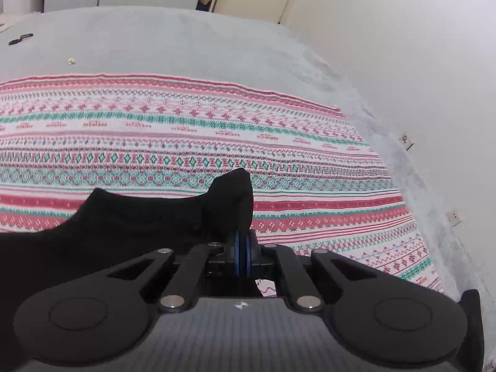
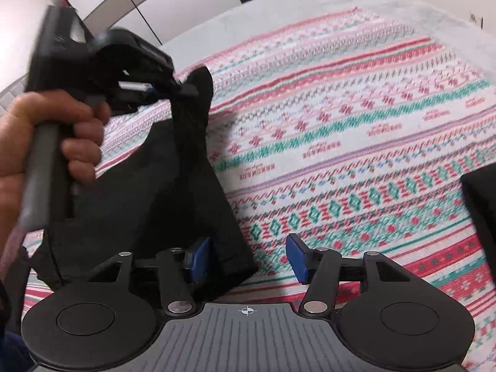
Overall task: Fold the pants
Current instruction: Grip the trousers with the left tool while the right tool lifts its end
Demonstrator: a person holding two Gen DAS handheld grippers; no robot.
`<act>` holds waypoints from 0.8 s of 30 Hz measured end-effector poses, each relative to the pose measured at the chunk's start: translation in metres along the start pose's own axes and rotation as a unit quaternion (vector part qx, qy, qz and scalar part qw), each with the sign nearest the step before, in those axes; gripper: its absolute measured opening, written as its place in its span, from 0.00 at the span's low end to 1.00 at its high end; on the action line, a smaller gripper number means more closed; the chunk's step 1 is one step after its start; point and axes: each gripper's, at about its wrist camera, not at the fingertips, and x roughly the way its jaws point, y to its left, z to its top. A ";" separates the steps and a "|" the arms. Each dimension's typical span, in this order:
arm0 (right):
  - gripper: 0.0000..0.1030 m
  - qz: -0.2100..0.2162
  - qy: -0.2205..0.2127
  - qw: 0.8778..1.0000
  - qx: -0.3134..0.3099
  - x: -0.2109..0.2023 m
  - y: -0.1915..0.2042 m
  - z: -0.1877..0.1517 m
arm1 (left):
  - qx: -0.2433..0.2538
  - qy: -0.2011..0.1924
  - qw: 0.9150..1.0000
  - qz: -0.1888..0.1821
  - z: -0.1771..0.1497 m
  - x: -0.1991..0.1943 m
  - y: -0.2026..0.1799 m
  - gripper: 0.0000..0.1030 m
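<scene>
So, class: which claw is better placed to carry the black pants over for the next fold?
Probably the left claw: it is shut on the black pants. The right claw is open, gripping nothing.

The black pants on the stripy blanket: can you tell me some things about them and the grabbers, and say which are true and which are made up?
1. The left gripper is shut on the black pants. True.
2. The right gripper squeezes the pants tightly. False: its jaws stand apart, and the cloth lies only against the left blue pad.
3. The blanket has red, green and white patterns. True.
4. The pants lie neatly folded in a flat square. False: one corner is lifted and the cloth hangs loose.
5. A hand holds the left gripper's handle. True.
</scene>
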 end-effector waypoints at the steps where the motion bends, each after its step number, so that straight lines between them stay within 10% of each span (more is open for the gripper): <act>1: 0.52 0.002 0.002 1.000 0.007 0.002 0.000 -0.001 | 0.002 -0.001 1.000 0.002 0.000 -0.001 -0.001 0.32; 3: 0.24 0.009 -0.010 1.000 0.025 0.000 0.000 -0.002 | 0.008 -0.005 1.000 0.007 -0.001 -0.005 0.000 0.32; 6: 0.13 0.023 -0.036 0.998 0.044 -0.011 0.005 -0.003 | 0.005 -0.008 1.000 0.009 0.002 -0.015 0.010 0.32; 16: 0.09 0.026 -0.164 0.981 -0.104 -0.037 0.092 -0.020 | -0.001 -0.031 0.999 -0.014 0.018 -0.056 0.059 0.32; 24: 0.09 0.072 -0.181 0.957 -0.216 -0.028 0.164 -0.041 | -0.046 -0.047 0.997 -0.030 0.012 -0.085 0.139 0.32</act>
